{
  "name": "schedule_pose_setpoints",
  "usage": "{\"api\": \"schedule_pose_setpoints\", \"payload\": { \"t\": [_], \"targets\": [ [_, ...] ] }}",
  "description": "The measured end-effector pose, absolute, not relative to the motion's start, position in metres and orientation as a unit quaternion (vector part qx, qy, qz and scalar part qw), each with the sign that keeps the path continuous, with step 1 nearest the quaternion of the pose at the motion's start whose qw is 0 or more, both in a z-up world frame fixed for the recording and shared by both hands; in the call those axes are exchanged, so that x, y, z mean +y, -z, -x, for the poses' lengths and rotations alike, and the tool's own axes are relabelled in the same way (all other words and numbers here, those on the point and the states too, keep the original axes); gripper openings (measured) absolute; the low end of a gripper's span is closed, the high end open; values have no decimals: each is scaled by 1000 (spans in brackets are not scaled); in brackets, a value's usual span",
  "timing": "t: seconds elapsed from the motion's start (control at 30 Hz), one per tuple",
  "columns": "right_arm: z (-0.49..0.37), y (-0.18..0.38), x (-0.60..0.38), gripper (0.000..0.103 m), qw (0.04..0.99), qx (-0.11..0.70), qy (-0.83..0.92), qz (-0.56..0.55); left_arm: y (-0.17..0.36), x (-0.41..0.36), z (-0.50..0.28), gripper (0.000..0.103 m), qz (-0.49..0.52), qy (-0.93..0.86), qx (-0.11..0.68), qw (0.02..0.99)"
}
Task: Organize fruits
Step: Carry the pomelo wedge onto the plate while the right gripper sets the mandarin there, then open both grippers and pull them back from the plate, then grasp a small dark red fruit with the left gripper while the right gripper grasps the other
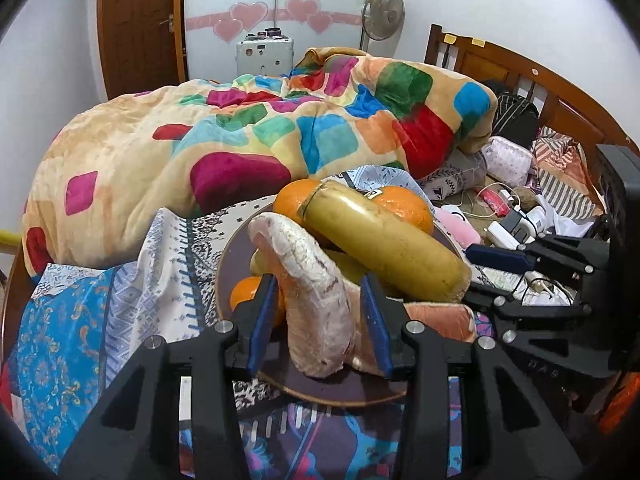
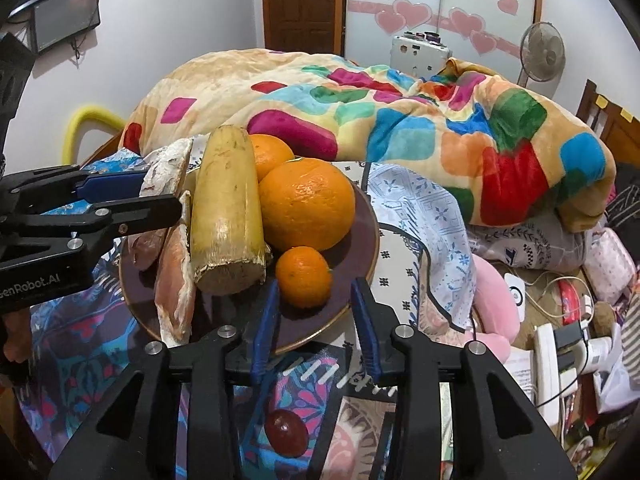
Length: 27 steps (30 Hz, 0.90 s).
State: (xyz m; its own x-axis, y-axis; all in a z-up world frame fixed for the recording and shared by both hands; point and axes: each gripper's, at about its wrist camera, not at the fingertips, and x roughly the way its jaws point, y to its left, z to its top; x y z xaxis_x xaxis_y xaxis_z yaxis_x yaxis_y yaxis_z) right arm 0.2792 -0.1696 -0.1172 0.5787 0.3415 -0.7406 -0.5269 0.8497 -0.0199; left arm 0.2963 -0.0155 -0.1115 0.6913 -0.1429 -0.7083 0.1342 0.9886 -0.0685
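Observation:
A dark plate (image 2: 362,240) on the bed holds a big orange (image 2: 306,204), a small orange (image 2: 303,277), another orange (image 2: 270,152) behind, a thick yellow stalk piece (image 2: 226,208) and pale pinkish peel pieces (image 2: 174,280). My left gripper (image 1: 318,318) is open with its jaws on either side of a pale curved peel piece (image 1: 308,280) on the plate (image 1: 232,256). My right gripper (image 2: 314,320) is open and empty, just in front of the small orange at the plate's near rim. A small dark red fruit (image 2: 286,432) lies on the cloth below it.
A colourful blanket (image 2: 400,120) is heaped behind the plate. Chargers, cables and a power strip (image 2: 560,344) lie to the right, with a pink soft item (image 2: 494,292). A wooden headboard (image 1: 540,76) and a fan (image 1: 382,12) stand at the back.

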Motion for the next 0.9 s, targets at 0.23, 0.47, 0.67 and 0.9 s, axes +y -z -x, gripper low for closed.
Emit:
{"api": "schedule_pose_setpoints", "payload": {
  "t": [0.23,0.47,0.67,0.9],
  "targets": [
    [-262,98,-183,34,891,372,-240,99,100,-5,-272,43,13,70,381,922],
    [-235,76,-190,35,902,347,-243,86,83,12,-241,45,18,57,368,928],
    [-211,69,-194,40,907,333,-244,83,75,33,-214,60,12,34,362,932],
    [-209,90,-199,42,901,353,-238,78,90,60,-204,60,24,22,388,921]
  ]
}}
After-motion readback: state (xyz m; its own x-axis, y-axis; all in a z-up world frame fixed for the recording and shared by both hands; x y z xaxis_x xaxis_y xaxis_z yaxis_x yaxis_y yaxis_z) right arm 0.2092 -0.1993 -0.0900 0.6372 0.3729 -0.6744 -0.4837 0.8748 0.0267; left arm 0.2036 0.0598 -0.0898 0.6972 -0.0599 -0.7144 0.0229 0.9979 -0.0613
